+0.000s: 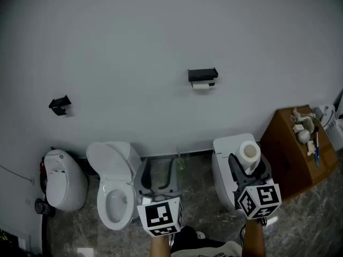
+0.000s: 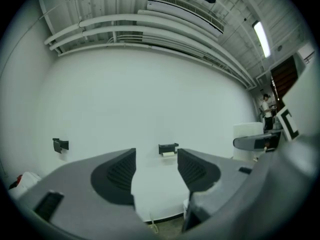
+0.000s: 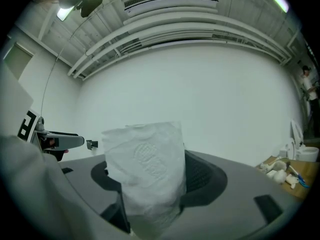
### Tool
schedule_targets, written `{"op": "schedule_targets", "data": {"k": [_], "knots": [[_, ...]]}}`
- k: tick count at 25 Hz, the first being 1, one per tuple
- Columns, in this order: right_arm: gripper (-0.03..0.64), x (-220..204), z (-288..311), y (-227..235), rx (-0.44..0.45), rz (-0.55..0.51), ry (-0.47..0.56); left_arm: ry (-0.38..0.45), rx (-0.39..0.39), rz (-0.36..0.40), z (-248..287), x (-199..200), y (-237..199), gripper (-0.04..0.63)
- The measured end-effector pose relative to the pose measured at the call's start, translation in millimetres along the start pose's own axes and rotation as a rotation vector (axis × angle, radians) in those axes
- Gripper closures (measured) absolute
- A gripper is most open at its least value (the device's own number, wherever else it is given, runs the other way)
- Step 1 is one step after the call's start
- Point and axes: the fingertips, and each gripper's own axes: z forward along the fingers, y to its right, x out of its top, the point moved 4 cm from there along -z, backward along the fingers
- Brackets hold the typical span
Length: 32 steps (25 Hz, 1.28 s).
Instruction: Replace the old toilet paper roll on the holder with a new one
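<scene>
A black paper holder (image 1: 202, 75) hangs on the white wall with a nearly spent old roll (image 1: 201, 85) under it; it also shows in the left gripper view as the holder (image 2: 168, 148) far ahead. My right gripper (image 1: 251, 166) is shut on a full white toilet paper roll (image 1: 249, 153), which stands upright between the jaws and fills the right gripper view as the roll (image 3: 145, 169). My left gripper (image 2: 156, 173) is open with nothing between its jaws; its marker cube (image 1: 161, 216) shows low in the head view. Both grippers are well short of the wall.
A white toilet (image 1: 115, 191) with raised lid stands low left, a second white unit (image 1: 228, 167) under my right gripper. A brown cardboard box (image 1: 292, 149) with small items sits at right. Another black bracket (image 1: 59, 105) is on the wall at left.
</scene>
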Motion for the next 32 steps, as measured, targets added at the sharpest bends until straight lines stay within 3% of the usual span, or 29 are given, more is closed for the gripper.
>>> {"op": "schedule_targets", "data": {"k": [12,32], "knots": [[0.299,-16.0,80.9,37.2,-0.043,0.020,-0.025,-0.012,-0.026,0.022,98.8,-13.5,-1.9,0.353],[0.299,8.4,304.3,91.6,-0.150,0.006,0.010,0.018,-0.126,0.052,351.2,-3.3,-44.4,0.353]]}}
